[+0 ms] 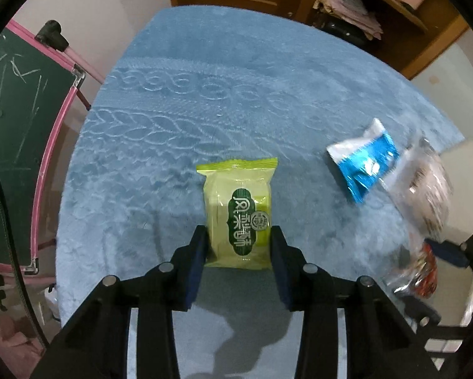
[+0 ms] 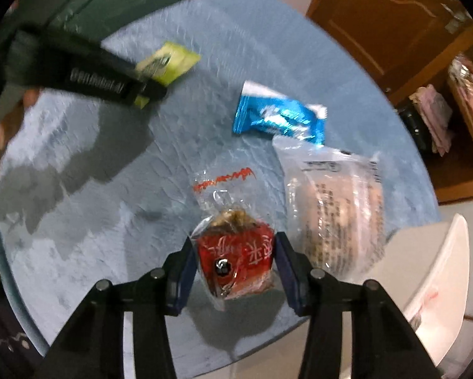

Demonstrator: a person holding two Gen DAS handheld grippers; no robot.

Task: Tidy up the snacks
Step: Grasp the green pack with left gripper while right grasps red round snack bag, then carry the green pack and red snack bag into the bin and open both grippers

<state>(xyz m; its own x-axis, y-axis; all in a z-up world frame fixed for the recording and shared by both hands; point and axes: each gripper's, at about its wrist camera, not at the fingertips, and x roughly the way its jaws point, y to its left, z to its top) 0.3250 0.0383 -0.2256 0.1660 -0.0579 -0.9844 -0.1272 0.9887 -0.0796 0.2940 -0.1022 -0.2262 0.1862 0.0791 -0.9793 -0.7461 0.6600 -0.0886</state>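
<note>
Left gripper: jaws clamped on green pineapple-cake packet, over blue cloth. Right gripper: jaws closed against red snack packet. Blue packet and clear bag lie beside it.

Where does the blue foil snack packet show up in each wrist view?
Left wrist view: blue foil packet at right of centre, on the blue cloth.
Right wrist view: blue foil packet above centre, beyond the clear bag.
Shared landmark: the green packet in the left gripper.
</note>
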